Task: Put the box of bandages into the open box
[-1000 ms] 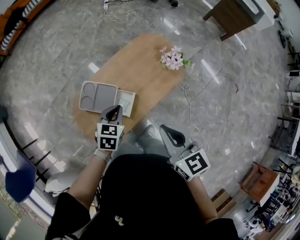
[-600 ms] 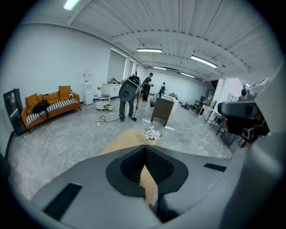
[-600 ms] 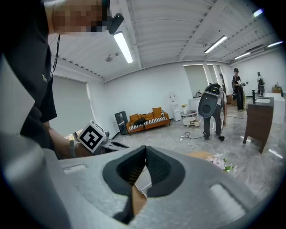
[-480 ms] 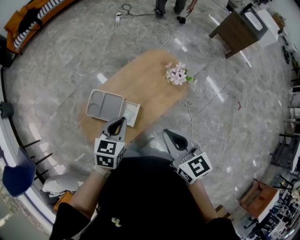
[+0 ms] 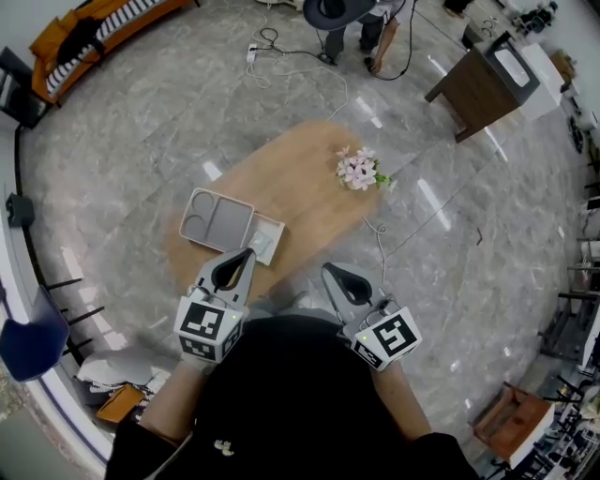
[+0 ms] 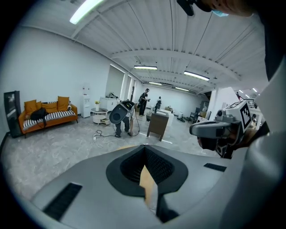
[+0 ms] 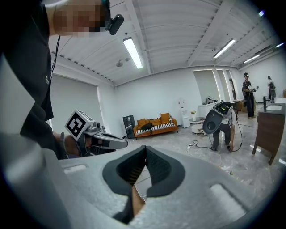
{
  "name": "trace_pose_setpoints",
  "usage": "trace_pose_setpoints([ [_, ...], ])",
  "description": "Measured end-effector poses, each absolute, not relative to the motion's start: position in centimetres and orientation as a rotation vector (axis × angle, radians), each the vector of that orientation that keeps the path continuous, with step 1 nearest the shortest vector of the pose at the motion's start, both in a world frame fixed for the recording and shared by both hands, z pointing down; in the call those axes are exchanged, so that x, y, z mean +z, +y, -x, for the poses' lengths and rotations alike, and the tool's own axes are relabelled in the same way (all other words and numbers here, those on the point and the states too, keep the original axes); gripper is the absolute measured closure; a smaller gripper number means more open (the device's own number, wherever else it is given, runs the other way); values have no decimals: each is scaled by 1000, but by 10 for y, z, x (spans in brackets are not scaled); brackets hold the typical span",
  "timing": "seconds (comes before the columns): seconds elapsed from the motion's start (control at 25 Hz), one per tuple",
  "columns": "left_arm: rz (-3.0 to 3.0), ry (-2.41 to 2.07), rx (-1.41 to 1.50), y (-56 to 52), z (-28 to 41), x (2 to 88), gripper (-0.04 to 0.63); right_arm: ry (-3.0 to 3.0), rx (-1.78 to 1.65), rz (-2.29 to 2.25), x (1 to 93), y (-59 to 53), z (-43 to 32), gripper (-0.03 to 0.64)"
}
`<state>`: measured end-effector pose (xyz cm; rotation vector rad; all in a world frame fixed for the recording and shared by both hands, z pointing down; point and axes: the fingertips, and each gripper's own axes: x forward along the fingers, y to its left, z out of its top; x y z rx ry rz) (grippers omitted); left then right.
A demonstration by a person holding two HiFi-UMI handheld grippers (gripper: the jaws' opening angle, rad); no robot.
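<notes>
Closest in, the left gripper (image 5: pixel 241 260) and the right gripper (image 5: pixel 331 272) are both clenched with nothing between their jaws. They hover side by side at the near end of the wooden table (image 5: pixel 300 178). Just past them the box of bandages (image 5: pixel 265 238) lies flat on the table, outside the open box (image 5: pixel 211 217) and right beside it. Farther along sit pink flowers (image 5: pixel 359 170), and beyond the table a person (image 5: pixel 342 19) bends over on the grey floor.
</notes>
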<state>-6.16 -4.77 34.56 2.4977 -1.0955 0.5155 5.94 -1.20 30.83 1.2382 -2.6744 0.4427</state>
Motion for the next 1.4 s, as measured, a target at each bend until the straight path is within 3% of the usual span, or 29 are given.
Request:
trace_pose_setpoints([
  [0.72, -2526, -1079, 180, -15, 87, 299, 581, -2763, 314, -1125, 276, -9, -29, 620],
  [1.4, -2589, -1115, 146, -10, 99, 281, 581, -2814, 250, -1035, 264, -6, -2, 620],
])
